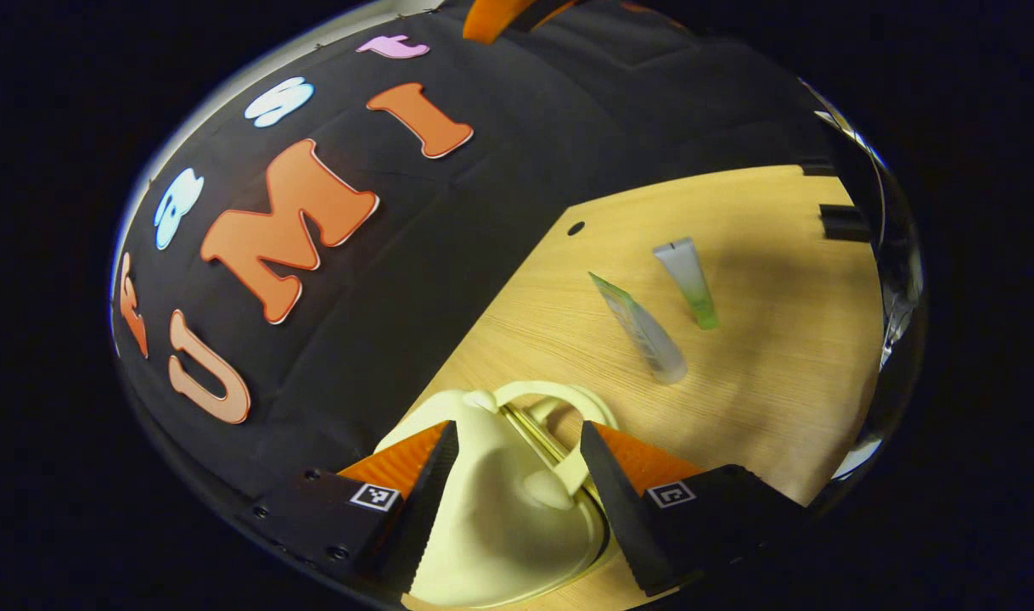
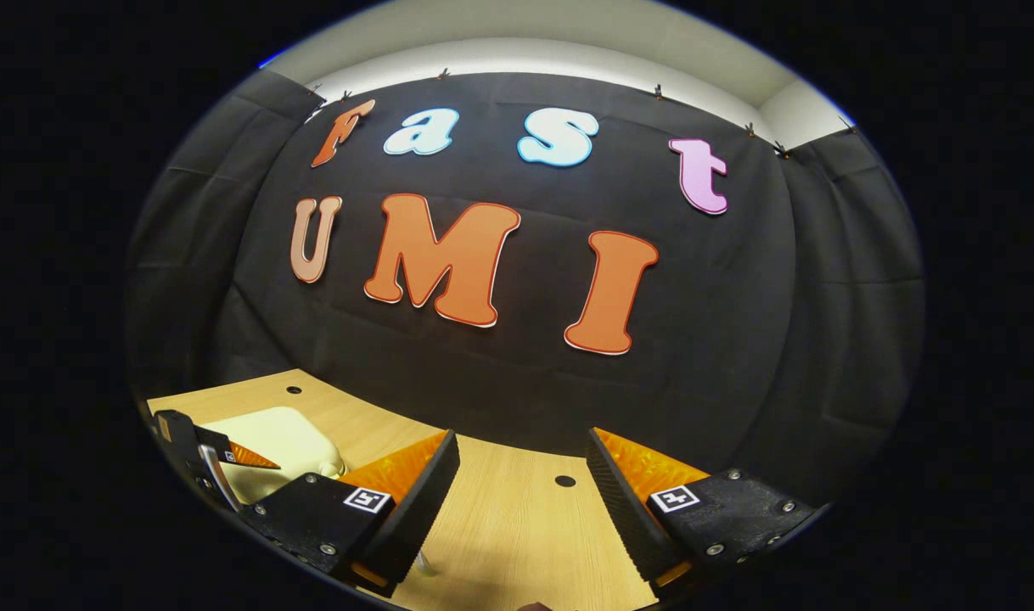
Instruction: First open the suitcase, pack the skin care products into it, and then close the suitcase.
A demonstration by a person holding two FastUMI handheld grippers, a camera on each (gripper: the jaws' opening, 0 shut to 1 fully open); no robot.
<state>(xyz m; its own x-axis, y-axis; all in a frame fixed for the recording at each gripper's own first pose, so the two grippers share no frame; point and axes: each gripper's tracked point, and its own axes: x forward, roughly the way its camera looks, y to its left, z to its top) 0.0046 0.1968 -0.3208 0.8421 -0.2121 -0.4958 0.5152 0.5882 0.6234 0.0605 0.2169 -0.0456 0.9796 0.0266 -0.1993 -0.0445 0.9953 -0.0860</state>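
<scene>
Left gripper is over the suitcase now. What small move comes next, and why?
Probably ease the left gripper down and close on the suitcase handle: its fingers are open around the closed case, and two tubes lie unpacked on the table.

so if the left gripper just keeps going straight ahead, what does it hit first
Most likely the cream suitcase: it lies right between the open fingers of the left gripper, its handle just ahead. The two skin care tubes lie farther off on the wooden table.
</scene>
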